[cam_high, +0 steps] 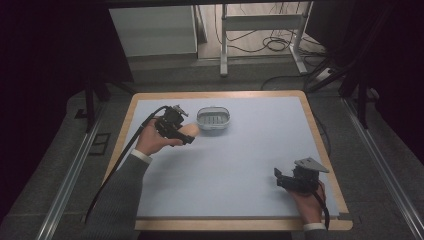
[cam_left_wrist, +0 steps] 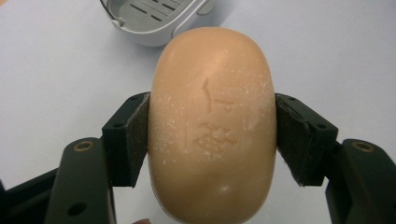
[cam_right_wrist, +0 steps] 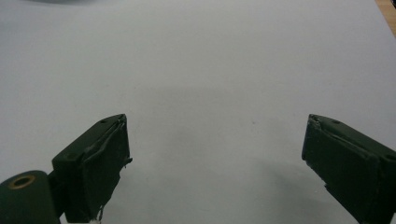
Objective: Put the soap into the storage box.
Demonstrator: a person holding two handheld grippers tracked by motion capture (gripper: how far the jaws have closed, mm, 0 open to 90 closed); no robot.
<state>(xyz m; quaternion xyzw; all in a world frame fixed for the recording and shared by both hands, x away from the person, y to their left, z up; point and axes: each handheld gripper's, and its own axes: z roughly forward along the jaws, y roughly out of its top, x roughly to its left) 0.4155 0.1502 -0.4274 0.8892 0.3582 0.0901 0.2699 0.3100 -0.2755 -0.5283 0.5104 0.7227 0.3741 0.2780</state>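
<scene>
In the high view we see the wooden-edged desk with its pale blue-grey mat point(cam_high: 225, 165) across the middle of the frame. Left of centre, the left tool point(cam_high: 189, 134) is held in a person's hand point(cam_high: 152, 141), whose grey sleeve rises from the lower left. Between its jaws sits the oval, peach-coloured bar of soap point(cam_high: 190, 131), and just to the right of it, a little above centre, stands the oval grey plastic soap dish with a slotted floor point(cam_high: 214, 120). Soap and dish are very near each other; we cannot tell whether they touch. In the lower right the right tool point(cam_high: 278, 179), topped by its grey three-cornered plate, rests low over the mat in the other hand point(cam_high: 307, 202), well apart from the dish.

In the left gripper view the bar of soap point(cam_left_wrist: 212, 126) takes up the centre of the frame, its upper face stamped with faint raised marks and dusted with pale flecks. The left tool point(cam_left_wrist: 212, 140) is clamped on it: one black pad point(cam_left_wrist: 133, 140) presses the soap's left flank and the other presses the right. At the upper left edge the soap dish point(cam_left_wrist: 154, 21) shows its rim, slots and a metal pivot, beyond the far end of the soap.

In the right gripper view the right tool point(cam_right_wrist: 215, 154) stands wide, with bare mat point(cam_right_wrist: 210, 70) between its two dark pads and nothing held.
</scene>
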